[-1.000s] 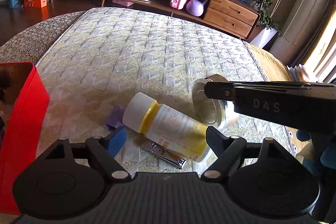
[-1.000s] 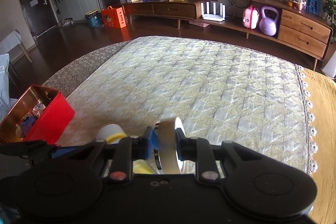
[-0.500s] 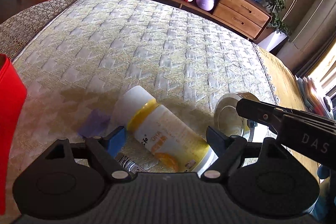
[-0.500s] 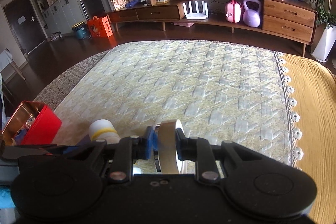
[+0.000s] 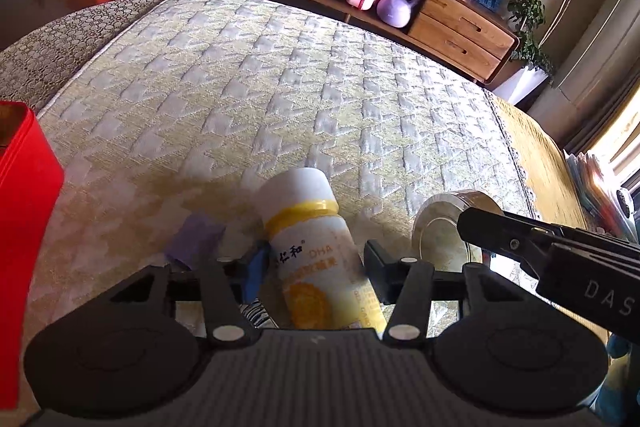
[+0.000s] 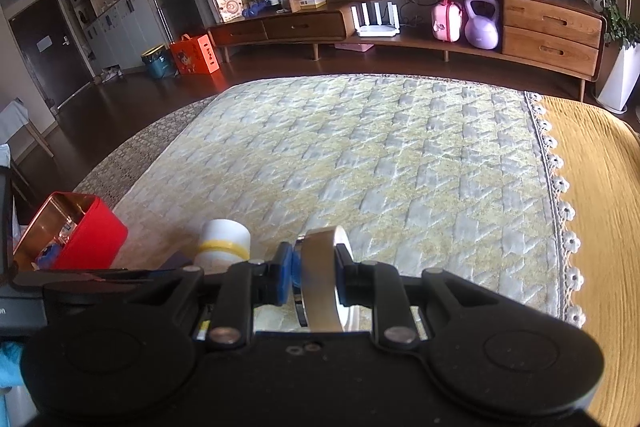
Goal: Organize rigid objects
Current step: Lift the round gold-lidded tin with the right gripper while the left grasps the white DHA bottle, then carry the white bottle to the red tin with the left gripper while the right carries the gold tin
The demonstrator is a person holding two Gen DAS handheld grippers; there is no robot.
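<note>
A white bottle with a yellow band and white cap (image 5: 316, 251) sits between the fingers of my left gripper (image 5: 316, 267), which is shut on it and holds it cap forward; its cap also shows in the right wrist view (image 6: 224, 239). My right gripper (image 6: 316, 279) is shut on a round silver tin (image 6: 320, 283) held on edge. The tin (image 5: 444, 231) shows in the left wrist view to the right of the bottle, with the right gripper's black finger (image 5: 516, 235) across it. A red tin box (image 6: 76, 231) stands open at the left with small items inside.
A purple scrap (image 5: 196, 239) and a striped metal object (image 5: 256, 311) lie on the quilted mattress (image 5: 280, 99) under the left gripper. A yellow blanket (image 6: 600, 187) covers the right side. A wooden sideboard (image 6: 400, 23) with a purple kettlebell stands behind.
My left gripper has closed on the bottle, which has turned from lying crosswise to pointing cap forward. My right gripper still holds the silver tin and has drawn back a little.
</note>
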